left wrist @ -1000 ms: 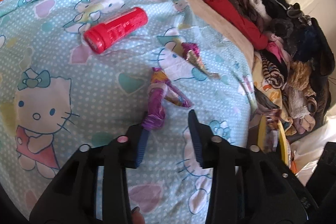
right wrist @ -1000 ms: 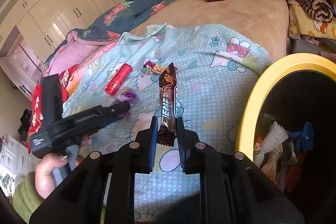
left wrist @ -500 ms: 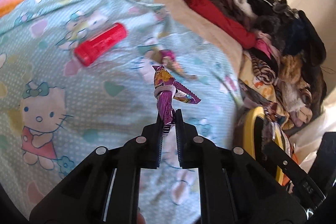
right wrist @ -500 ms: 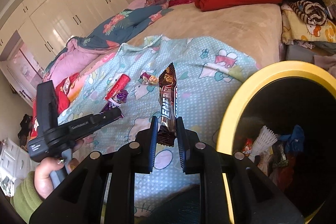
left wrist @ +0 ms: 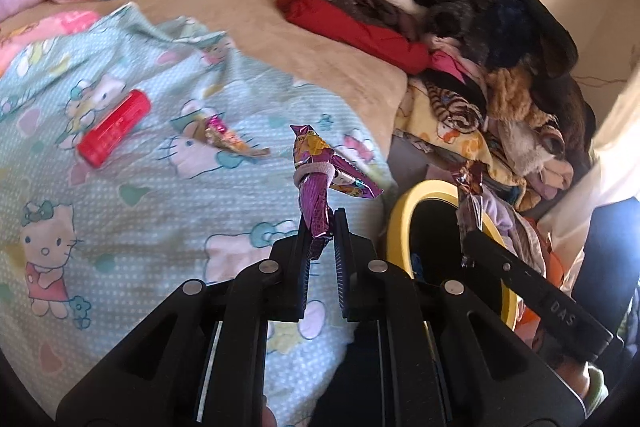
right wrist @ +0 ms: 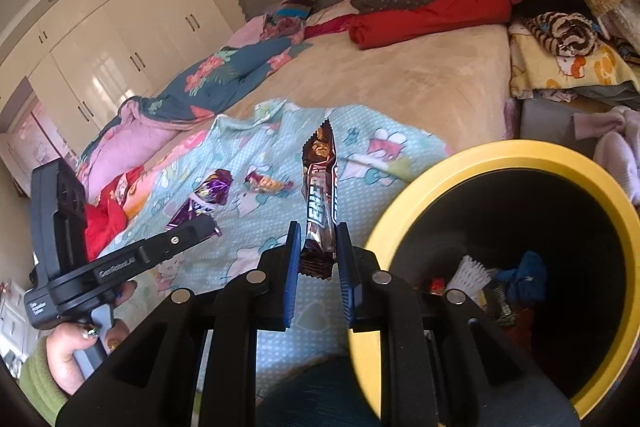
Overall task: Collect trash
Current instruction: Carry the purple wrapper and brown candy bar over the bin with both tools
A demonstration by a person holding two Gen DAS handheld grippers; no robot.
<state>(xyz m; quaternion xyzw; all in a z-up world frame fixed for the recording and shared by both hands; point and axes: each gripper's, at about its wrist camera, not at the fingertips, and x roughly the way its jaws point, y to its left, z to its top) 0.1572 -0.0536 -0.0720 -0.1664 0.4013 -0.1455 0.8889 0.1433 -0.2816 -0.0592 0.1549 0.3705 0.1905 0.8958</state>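
My left gripper is shut on a purple snack wrapper and holds it above the Hello Kitty blanket. My right gripper is shut on a brown chocolate bar wrapper, just left of the yellow-rimmed trash bin. The bin's rim also shows in the left wrist view, with the right gripper over it. A red tube and a small crumpled wrapper lie on the blanket. The bin holds several bits of trash.
A heap of clothes and a red garment lie along the bed's far side. A folded blue floral quilt lies at the head. White wardrobes stand behind.
My left gripper closed on the purple wrapper, lifted it off the blanket and swung right toward the bin. My right gripper with the chocolate wrapper moved nearer the bin.
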